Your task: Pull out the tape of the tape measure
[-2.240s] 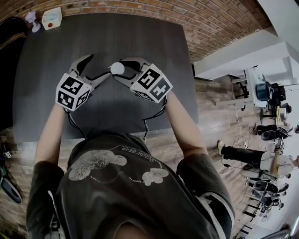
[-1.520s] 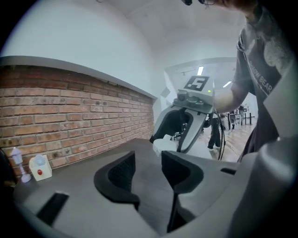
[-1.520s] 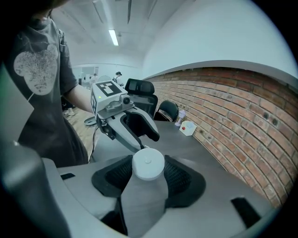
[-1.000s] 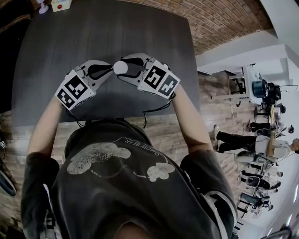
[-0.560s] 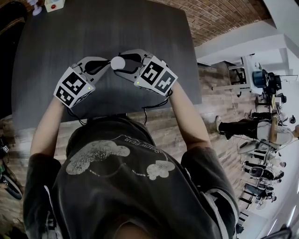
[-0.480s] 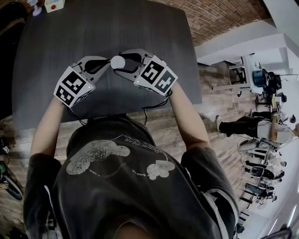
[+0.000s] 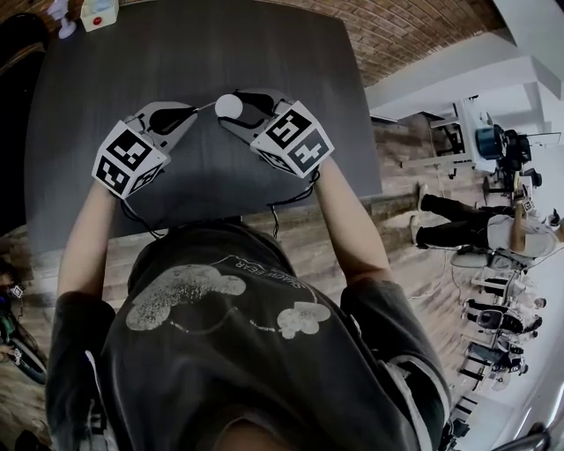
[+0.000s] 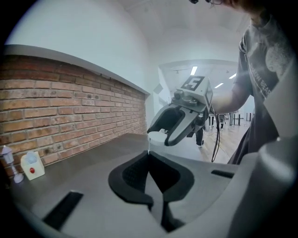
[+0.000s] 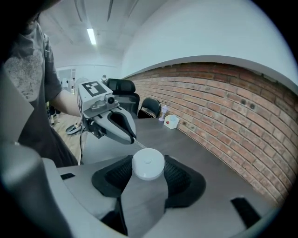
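A round white tape measure (image 7: 228, 106) hangs above the dark table (image 7: 106, 70), and my right gripper (image 7: 232, 107) is shut on its sides. In the right gripper view the case (image 9: 148, 163) sits between both black pads. My left gripper (image 7: 196, 111) is just to its left, with its jaws closed on the end of the thin tape (image 7: 206, 107). A short length of tape (image 9: 139, 144) runs from the case to the left gripper's tips (image 9: 134, 138). In the left gripper view the tape (image 8: 148, 149) rises from the shut jaws toward the case (image 8: 160, 138).
A white box with a red button (image 7: 99, 12) and a small white object (image 7: 60, 18) stand at the table's far left corner by the brick wall (image 7: 414, 35). The table's near edge (image 7: 264, 211) is close to my body. Office chairs (image 9: 122, 86) stand beyond the table's end.
The left gripper's jaws have closed on the tape's end and moved a little left, away from the case. A short stretch of tape now shows between the grippers.
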`<act>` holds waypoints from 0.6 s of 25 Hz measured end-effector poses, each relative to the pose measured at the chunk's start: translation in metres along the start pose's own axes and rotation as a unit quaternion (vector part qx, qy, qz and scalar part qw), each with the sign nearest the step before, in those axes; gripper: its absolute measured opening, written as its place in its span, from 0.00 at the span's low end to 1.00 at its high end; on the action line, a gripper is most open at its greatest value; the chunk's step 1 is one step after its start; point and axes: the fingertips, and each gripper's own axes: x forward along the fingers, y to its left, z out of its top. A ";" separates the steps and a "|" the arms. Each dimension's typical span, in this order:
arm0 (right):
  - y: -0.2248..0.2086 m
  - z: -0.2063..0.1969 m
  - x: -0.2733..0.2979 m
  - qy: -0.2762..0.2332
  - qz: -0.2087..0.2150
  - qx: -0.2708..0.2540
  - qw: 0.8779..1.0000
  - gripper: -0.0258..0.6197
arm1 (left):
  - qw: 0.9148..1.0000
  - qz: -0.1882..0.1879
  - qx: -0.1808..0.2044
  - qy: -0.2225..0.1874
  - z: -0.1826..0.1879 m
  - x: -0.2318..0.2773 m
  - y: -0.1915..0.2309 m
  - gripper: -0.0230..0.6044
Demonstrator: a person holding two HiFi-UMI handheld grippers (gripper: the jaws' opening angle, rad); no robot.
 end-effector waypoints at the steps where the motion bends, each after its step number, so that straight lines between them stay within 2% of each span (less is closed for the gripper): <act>1: -0.005 -0.002 -0.003 -0.002 -0.005 0.009 1.000 0.40 | 1.000 0.002 -0.003 0.001 -0.001 -0.002 0.003 0.05; 6: -0.012 -0.005 -0.009 -0.016 -0.006 0.035 0.999 0.40 | 1.000 0.011 -0.020 0.003 -0.002 -0.010 0.013 0.05; 15: -0.015 -0.007 -0.005 -0.022 0.000 0.037 0.999 0.40 | 0.999 0.013 -0.027 0.013 -0.005 -0.009 0.015 0.05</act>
